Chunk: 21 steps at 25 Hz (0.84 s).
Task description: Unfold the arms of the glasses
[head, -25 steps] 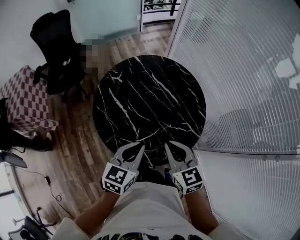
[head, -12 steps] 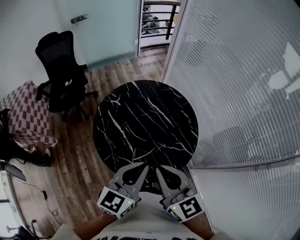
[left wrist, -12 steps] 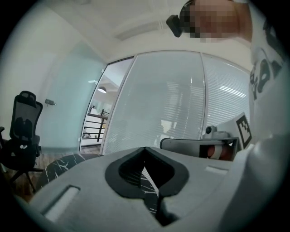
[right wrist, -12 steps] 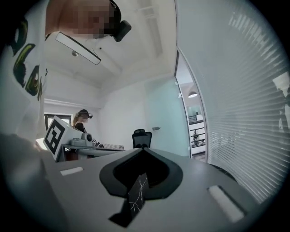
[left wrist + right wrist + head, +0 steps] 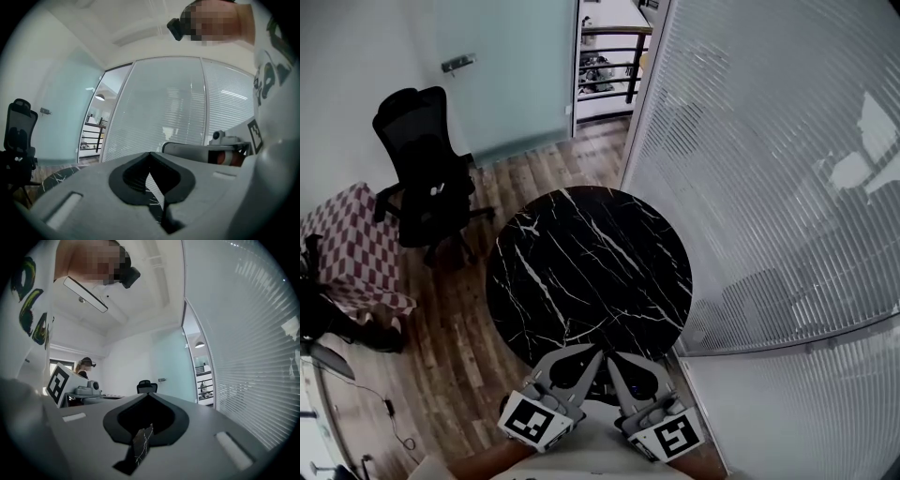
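1. Round marble table (image 5: 581,272) sits farther up the head view than a second ago. No glasses on it, none in any view.
2. Left gripper (image 5: 589,360) and right gripper (image 5: 615,364) have pulled back to the body, tips near together.
3. Both pairs of jaws are closed on nothing. Unfolding is likely not under way.

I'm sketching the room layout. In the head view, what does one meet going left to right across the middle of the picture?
checkered cloth → black office chair → round black marble table → white slatted blind wall
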{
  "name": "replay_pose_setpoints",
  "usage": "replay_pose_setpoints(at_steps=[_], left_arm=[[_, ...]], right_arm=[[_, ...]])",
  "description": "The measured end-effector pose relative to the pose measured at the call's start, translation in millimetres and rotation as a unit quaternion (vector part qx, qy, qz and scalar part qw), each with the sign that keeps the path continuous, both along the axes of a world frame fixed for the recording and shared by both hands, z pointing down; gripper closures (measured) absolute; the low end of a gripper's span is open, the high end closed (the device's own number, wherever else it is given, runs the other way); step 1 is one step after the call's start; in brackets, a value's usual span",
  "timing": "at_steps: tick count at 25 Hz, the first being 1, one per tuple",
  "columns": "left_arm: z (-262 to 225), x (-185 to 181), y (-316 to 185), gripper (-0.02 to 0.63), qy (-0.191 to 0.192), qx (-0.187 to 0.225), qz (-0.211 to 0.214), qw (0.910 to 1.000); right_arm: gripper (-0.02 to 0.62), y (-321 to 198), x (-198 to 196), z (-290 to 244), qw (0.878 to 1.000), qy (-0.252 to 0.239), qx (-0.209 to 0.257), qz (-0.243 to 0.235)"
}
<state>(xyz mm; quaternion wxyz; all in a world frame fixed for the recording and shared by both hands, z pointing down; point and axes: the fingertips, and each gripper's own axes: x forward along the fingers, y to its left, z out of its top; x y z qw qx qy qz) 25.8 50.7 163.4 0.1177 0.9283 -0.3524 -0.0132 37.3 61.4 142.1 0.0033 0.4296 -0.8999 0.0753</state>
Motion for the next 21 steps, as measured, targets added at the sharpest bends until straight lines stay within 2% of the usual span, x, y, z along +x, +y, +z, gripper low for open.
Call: replay_pose_setpoints(at_steps=[5,21], left_arm=[[7,-1,1,0.603,-0.008,-0.007,0.004,0.9999],[1,-6,1,0.603,0.013,-0.009,0.005,0.9999]], right_arm=[[0.594,0,-8,-4,1.0,-0.004,0.01,-0.005],[0.594,-2,-8,2,1.0,0.009,0.002,0.0]])
